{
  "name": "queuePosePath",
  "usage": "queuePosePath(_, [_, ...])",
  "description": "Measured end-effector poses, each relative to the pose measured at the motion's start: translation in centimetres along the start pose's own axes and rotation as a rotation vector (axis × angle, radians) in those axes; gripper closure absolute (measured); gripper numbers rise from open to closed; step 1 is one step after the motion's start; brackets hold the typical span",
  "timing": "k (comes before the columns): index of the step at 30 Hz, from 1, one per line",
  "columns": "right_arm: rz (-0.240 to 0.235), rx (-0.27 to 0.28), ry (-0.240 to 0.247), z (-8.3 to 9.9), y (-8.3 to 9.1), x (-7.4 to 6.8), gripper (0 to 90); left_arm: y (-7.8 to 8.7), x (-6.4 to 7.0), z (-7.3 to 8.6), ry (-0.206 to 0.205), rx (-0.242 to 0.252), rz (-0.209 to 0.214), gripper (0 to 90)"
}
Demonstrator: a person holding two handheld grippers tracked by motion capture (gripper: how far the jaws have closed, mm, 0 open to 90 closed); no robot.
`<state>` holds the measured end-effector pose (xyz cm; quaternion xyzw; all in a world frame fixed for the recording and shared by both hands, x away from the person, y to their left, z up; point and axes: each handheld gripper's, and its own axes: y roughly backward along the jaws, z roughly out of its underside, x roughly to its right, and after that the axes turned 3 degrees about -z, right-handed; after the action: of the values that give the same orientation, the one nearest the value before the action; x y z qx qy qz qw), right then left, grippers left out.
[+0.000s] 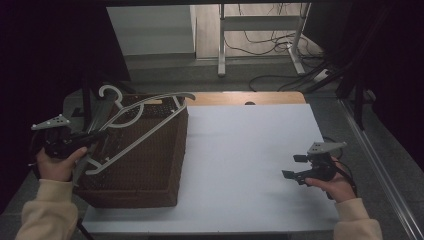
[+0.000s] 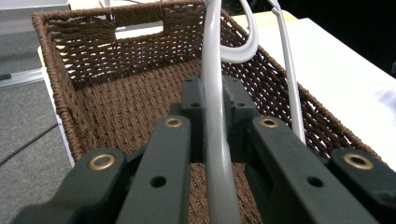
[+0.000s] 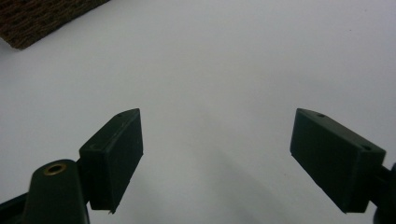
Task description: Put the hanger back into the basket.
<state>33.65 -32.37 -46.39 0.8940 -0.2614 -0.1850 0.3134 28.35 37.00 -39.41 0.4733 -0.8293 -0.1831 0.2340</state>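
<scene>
Hanger (image 2: 215,116) clamped in left tool (image 2: 215,100) over basket (image 2: 88,70); right tool (image 3: 217,154) spread wide

Brown weave, pale grey plastic, white sheet

A pale grey hanger (image 2: 215,140) is clamped between black jaws above a dark brown woven basket (image 2: 107,100); a plain white tabletop (image 3: 224,70) is seen beyond black, brass-riveted jaws.

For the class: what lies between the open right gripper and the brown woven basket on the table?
Nothing: in the high view, only bare white table surface stretches between the right gripper and the brown woven basket.
</scene>
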Motion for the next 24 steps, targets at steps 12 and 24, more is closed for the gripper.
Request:
queuePosePath(12, [0.004, 0.000, -0.002, 0.0, 0.0, 0.0, 16.3, 0.7, -0.8, 0.9, 0.034, 0.018, -0.023, 81.9])
queuePosePath(24, [0.006, -0.001, -0.004, 0.0, -0.2, 0.1, 15.8, 0.2, -1.4, 1.5, 0.051, 0.006, -0.049, 81.9])
